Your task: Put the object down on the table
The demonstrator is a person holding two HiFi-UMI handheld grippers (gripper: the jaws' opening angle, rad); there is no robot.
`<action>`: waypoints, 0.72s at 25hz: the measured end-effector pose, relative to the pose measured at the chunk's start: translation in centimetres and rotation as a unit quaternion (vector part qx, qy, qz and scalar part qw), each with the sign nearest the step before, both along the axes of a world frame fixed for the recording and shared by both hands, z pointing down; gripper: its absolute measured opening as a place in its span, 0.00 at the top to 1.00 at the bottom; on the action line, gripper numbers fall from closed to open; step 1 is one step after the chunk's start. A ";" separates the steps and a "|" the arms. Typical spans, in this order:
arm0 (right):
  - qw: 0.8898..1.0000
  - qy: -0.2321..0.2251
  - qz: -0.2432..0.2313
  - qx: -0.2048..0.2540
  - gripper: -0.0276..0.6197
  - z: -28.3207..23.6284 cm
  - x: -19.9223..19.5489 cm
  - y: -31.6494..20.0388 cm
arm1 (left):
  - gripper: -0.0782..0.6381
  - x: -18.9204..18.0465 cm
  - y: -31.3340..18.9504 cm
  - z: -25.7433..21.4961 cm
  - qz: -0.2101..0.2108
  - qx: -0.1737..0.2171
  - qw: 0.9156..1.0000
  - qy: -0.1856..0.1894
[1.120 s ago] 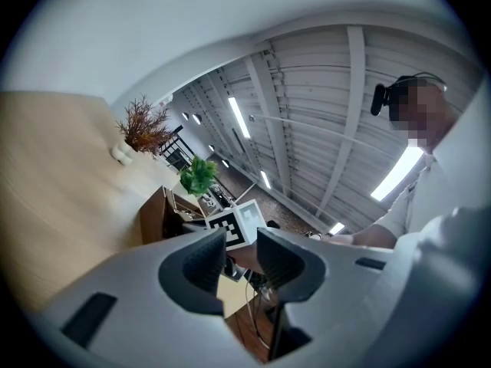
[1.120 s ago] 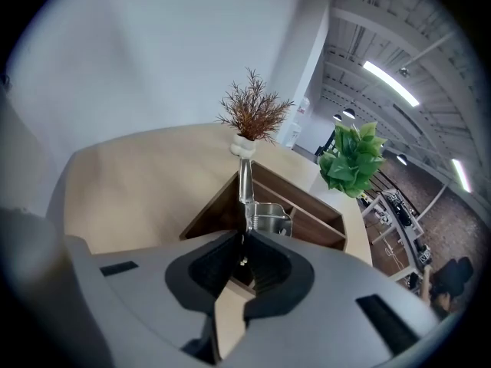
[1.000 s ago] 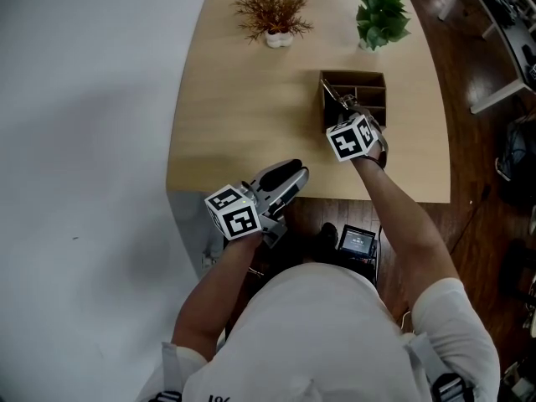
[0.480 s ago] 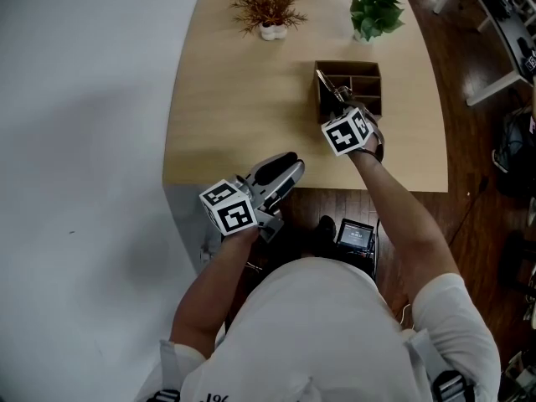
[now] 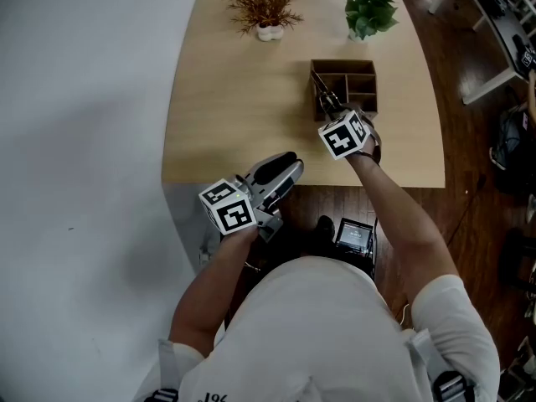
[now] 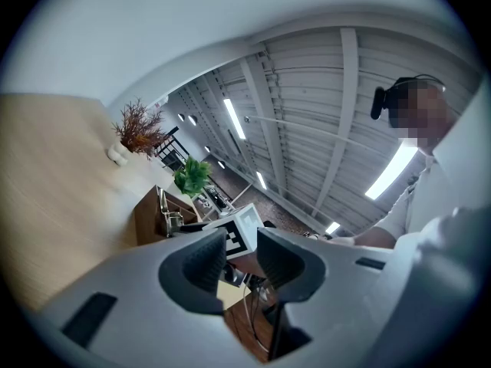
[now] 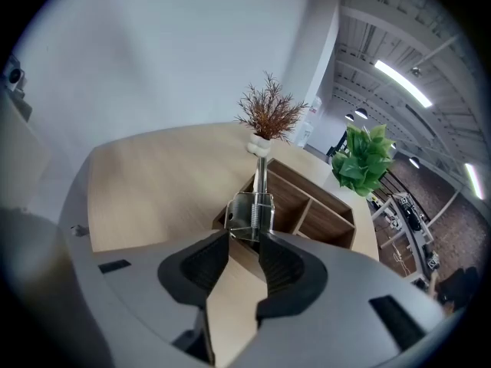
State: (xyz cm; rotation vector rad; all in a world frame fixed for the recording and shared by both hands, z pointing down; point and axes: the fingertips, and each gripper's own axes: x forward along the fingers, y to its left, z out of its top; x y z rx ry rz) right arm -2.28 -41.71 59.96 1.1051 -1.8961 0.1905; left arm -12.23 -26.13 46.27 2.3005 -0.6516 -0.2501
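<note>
A metal spring-hinged tool (image 7: 253, 205) stands upright in the front left compartment of a brown wooden organizer box (image 7: 331, 199) on the light wood table (image 5: 234, 99). In the head view the tool (image 5: 322, 97) leans at the box's (image 5: 343, 62) left side. My right gripper (image 5: 331, 112) is just in front of it. Its jaws are opening, and its pads stand apart with the tool just beyond the tips of the gripper (image 7: 244, 253), not pressed. My left gripper (image 5: 283, 164) hovers at the table's near edge and is open and empty (image 6: 242, 255).
A dried brown plant in a white pot (image 5: 266, 8) and a green potted plant (image 5: 368, 5) stand at the table's far edge. White floor lies to the left, dark wood floor and furniture legs (image 5: 494, 23) to the right. A small device (image 5: 356, 237) sits below the table edge.
The right gripper has drawn back a little from the box toward the near edge. The tool stays standing in the box. The left gripper has hardly moved.
</note>
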 end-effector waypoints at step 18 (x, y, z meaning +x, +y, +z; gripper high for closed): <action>1.000 -0.008 -0.012 -0.021 0.80 0.1 0.6 4.2 | 0.75 0.9 1.3 -0.7 0.012 0.009 1.000 0.003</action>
